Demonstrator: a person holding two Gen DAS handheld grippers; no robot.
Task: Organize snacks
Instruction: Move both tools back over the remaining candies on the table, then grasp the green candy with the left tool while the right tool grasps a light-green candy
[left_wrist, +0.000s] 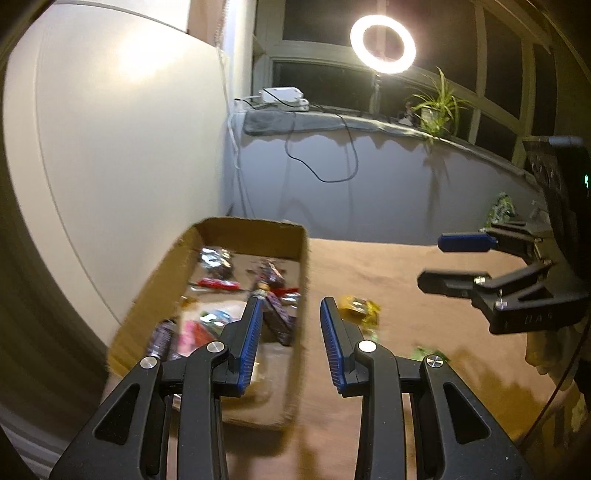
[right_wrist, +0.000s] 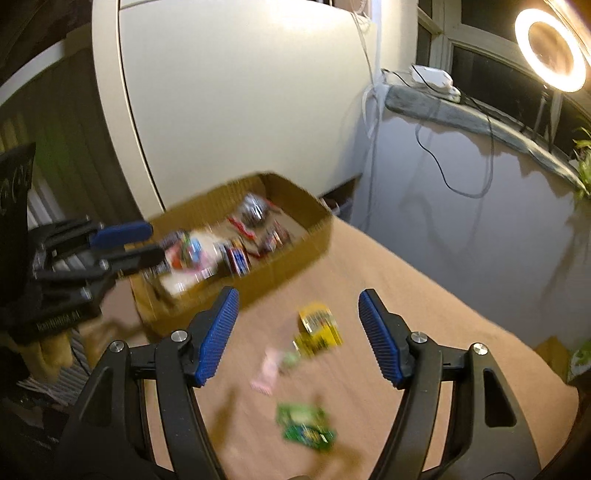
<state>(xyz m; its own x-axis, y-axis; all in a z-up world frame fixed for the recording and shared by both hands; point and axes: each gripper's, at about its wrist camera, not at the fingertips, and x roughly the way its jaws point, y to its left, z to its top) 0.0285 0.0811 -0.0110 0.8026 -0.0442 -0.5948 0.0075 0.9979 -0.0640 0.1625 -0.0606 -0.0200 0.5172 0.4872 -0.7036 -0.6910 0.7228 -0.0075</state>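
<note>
Three loose snacks (right_wrist: 319, 328) (blurred) beside one box (right_wrist: 295, 254).

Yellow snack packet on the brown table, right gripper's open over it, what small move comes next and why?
Probably lower the right gripper onto the yellow packet. Its jaws stand apart and empty, and the packet lies loose on the table between them, outside the cardboard box that already holds other snacks. The pink and green packets can wait.
</note>
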